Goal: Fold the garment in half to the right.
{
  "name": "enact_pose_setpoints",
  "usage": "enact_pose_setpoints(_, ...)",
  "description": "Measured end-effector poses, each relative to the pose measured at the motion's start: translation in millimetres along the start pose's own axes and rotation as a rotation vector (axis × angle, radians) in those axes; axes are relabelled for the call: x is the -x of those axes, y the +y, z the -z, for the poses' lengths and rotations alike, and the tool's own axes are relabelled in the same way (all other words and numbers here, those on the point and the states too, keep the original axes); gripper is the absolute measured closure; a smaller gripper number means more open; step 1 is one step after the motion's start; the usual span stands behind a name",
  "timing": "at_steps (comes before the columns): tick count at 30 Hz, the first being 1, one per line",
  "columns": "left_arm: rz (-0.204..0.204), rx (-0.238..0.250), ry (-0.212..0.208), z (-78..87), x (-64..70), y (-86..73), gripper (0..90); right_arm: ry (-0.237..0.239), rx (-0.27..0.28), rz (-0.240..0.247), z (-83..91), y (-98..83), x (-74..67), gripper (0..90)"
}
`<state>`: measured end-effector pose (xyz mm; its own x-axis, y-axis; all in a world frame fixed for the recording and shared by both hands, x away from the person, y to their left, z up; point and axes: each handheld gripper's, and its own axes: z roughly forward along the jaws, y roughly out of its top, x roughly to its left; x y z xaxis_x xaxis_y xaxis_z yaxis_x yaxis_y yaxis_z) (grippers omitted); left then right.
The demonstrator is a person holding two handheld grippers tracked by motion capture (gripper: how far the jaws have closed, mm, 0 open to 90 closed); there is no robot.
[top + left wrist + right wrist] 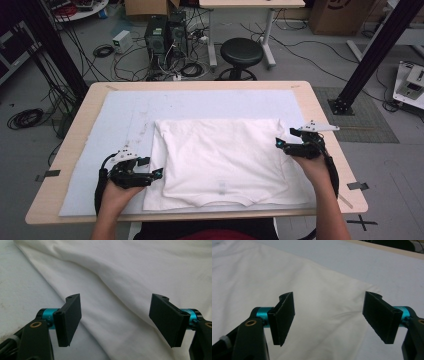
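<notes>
A folded white T-shirt (pixel 220 160) lies flat mid-table on a pale mat (pixel 105 135), with the left gripper (pixel 159 173) at its near-left edge and the right gripper (pixel 278 143) at its right edge, both wide-jawed, empty, pointing inward.

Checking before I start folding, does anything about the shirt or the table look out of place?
Nothing stands out. The white shirt lies spread on the pale mat with soft wrinkles, and both the left tongs and the right tongs stand open at its sides.
</notes>
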<state>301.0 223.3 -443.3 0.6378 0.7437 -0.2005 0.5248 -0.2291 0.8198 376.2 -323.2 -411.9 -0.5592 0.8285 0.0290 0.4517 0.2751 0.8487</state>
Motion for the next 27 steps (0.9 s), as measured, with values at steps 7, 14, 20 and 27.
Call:
enact_pose_setpoints(7,-0.020,0.007,-0.023,-9.0,7.4,4.7,26.0,-0.096,-0.107,-0.114,-56.4,13.4,51.6,34.8)
enact_pose_setpoints(14,-0.024,0.014,-0.031,-10.0,7.8,6.6,26.0,-0.097,-0.170,-0.083,-87.2,11.1,63.1,58.9)
enact_pose_setpoints(20,-0.027,0.014,-0.042,-12.7,12.0,7.8,26.0,-0.085,-0.197,0.029,-85.0,14.7,56.2,87.5)
enact_pose_setpoints(27,-0.030,0.011,-0.043,-14.4,13.2,7.7,26.0,-0.124,-0.215,0.029,-82.3,16.7,67.4,88.1)
